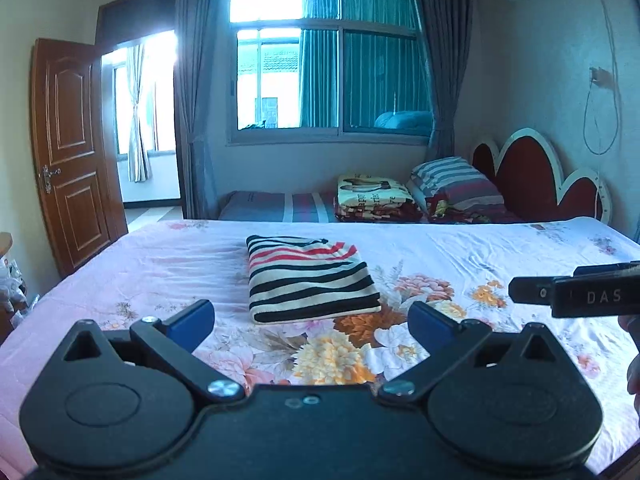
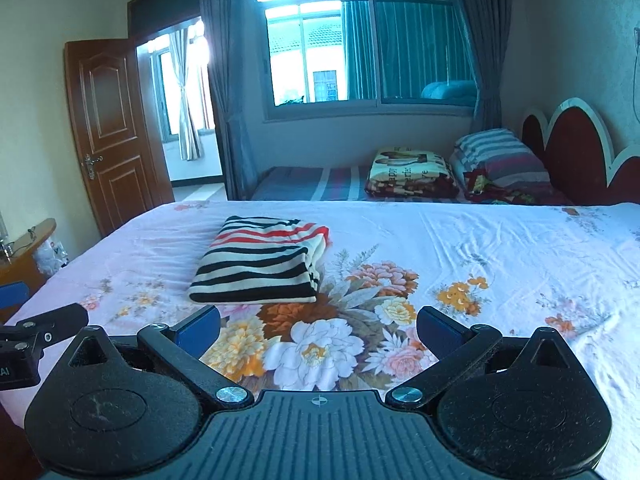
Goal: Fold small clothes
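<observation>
A striped garment (image 1: 310, 278), cream with black and red bands, lies folded into a neat rectangle on the floral bed sheet (image 1: 500, 248). My left gripper (image 1: 312, 322) hovers above the sheet just short of the garment's near edge, open wide with nothing between its blue pads. In the right wrist view the same folded garment (image 2: 262, 266) lies ahead and to the left. My right gripper (image 2: 318, 330) is open over the flower print, holding nothing. The right gripper's body also shows at the right edge of the left wrist view, and the left gripper's body at the left edge of the right wrist view.
Beyond the bed stands a second bed with a folded blanket (image 1: 374, 196), a striped pillow (image 1: 456, 182) and a red scalloped headboard (image 1: 536, 176). An open wooden door (image 1: 70, 152) is at the left. A small wooden table (image 2: 28, 252) stands by the bed's left side.
</observation>
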Motion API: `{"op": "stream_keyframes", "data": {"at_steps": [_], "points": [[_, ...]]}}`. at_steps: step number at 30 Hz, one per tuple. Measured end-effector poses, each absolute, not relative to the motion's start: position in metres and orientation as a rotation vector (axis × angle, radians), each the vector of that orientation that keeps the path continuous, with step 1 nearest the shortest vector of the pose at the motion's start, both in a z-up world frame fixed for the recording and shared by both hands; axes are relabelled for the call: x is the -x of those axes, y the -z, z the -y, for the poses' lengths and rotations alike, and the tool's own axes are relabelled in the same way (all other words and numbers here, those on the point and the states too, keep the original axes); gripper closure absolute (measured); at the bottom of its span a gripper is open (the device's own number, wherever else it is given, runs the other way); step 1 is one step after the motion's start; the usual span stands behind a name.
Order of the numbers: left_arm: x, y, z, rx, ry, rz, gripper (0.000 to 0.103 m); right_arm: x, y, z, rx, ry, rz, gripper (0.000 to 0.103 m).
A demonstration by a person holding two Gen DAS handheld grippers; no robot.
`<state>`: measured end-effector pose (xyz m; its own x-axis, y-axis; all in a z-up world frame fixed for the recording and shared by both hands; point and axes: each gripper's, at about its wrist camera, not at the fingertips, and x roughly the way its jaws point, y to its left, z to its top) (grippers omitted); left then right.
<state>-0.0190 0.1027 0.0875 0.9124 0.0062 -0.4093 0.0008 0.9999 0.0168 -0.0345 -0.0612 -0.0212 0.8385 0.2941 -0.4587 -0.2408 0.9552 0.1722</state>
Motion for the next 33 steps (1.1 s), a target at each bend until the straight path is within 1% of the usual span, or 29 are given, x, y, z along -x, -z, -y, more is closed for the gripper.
{"op": "stream_keyframes", "data": {"at_steps": [14,33], "points": [[0.049,-0.094,-0.1,-0.018,0.0,-0.397,0.001,0.072,0.006,0.062,-0.096,-0.279,-0.47,0.0],[0.061,-0.1,-0.102,-0.017,-0.008,-0.378,0.001,0.079,-0.001,0.061,-0.064,-0.299,-0.439,0.0]]}}
